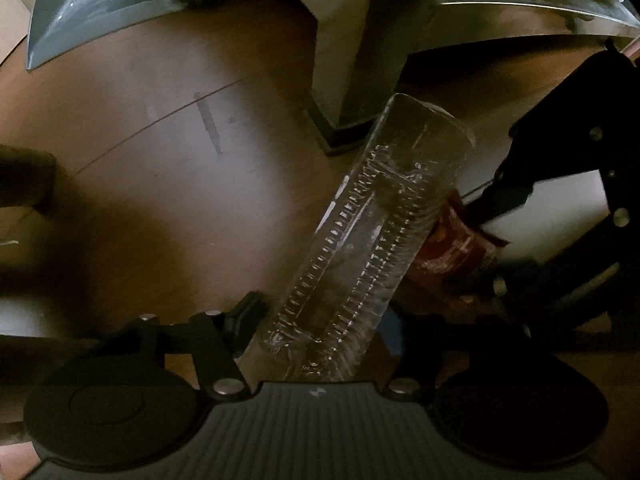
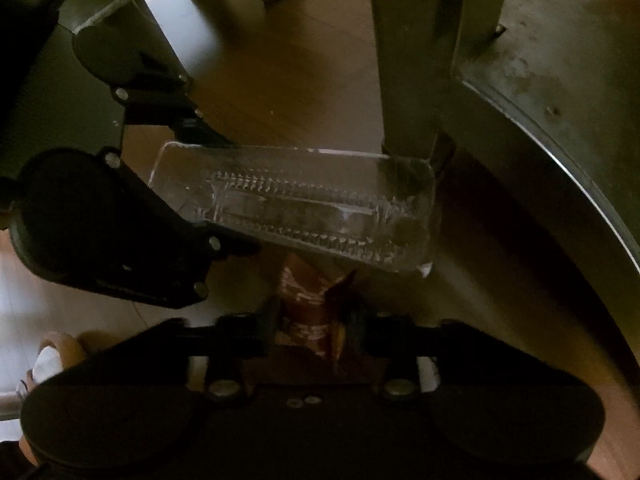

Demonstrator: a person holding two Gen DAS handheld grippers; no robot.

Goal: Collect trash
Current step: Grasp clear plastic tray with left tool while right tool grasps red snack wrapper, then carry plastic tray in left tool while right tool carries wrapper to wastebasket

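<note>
Both grippers point down at the floor point(image 1: 168, 168). Left gripper point(image 1: 320, 332) jaws clamp clear plastic tray point(image 1: 372, 240); right gripper point(image 2: 314, 320) jaws clamp red-brown wrapper point(image 2: 308, 300), print unreadable.

Both grippers pointed down — left gripper point(image 1: 320, 320), right gripper point(image 2: 314, 320) — jaws half-closed.

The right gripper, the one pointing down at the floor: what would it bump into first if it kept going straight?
Probably the crumpled reddish-brown wrapper, which sits right between the right gripper's fingers. Beyond it lies the brown wooden floor. The clear ridged plastic tray lies a bit further ahead.
</note>
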